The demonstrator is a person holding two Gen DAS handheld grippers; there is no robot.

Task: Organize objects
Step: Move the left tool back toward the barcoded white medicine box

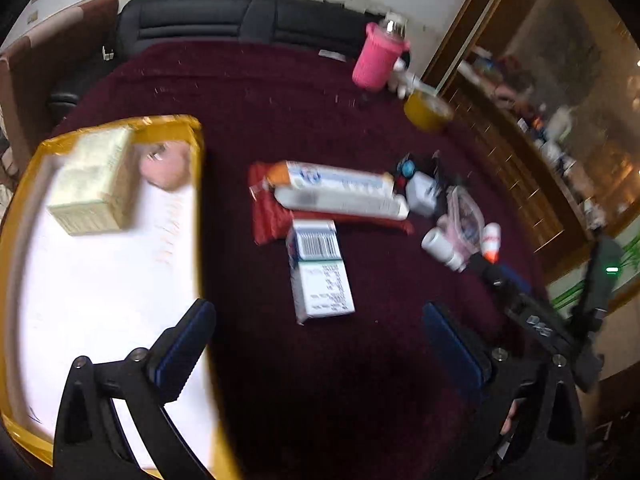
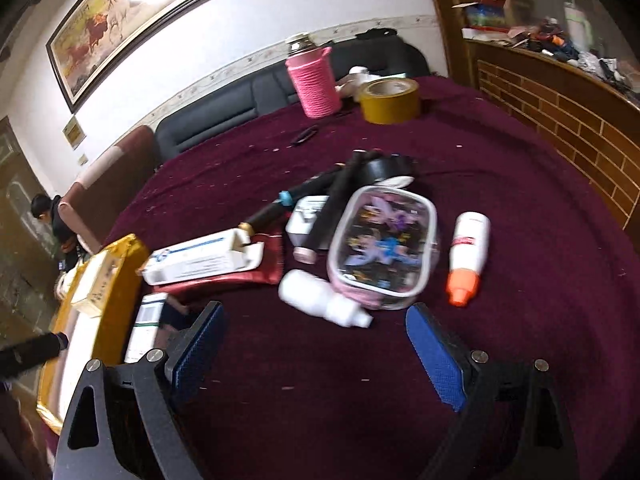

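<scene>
**Both claws empty over the table, between picks**

Left gripper (image 1: 316,356): jaws spread wide, nothing between the blue pads. It hangs tilted down over bare cloth, left finger overlapping the yellow-rimmed tray (image 1: 24,216). Just ahead lies a white medicine carton (image 1: 320,268), barcode up.

Right gripper (image 2: 316,344): jaws likewise spread and empty. A small white bottle (image 2: 320,298) lies on its side just beyond the fingertips, touching the printed zip pouch (image 2: 382,240).

Task things: the tray holds a pale yellow box (image 1: 94,184) and a pinkish round item (image 1: 166,168), too blurred to name. Still loose on the cloth are a long white-and-blue box (image 1: 340,190) on a red packet (image 1: 266,216), dark markers (image 2: 320,186), and a white bottle with an orange cap (image 2: 466,256) lying apart to the right of the pouch.

Step, as judged: sorting is partly done, two items in the tray and most of the pile outside it. Neither claw has committed to a target. The nearest candidates are the carton for the left and the small bottle for the right. The bottle is round and lying down, so it may roll; the jaws should straddle its body squarely before closing. The carton lies flat and needs the pads brought down on either long edge.

Surface: a dark maroon tablecloth (image 2: 520,184). At the far edge stand a pink-sleeved flask (image 2: 314,82) and a yellow tape roll (image 2: 390,100). Room: a dark sofa (image 1: 240,20) behind, a framed painting (image 2: 132,16), a brick-patterned wooden counter (image 2: 560,112) with clutter on it, and a person at far left.
</scene>
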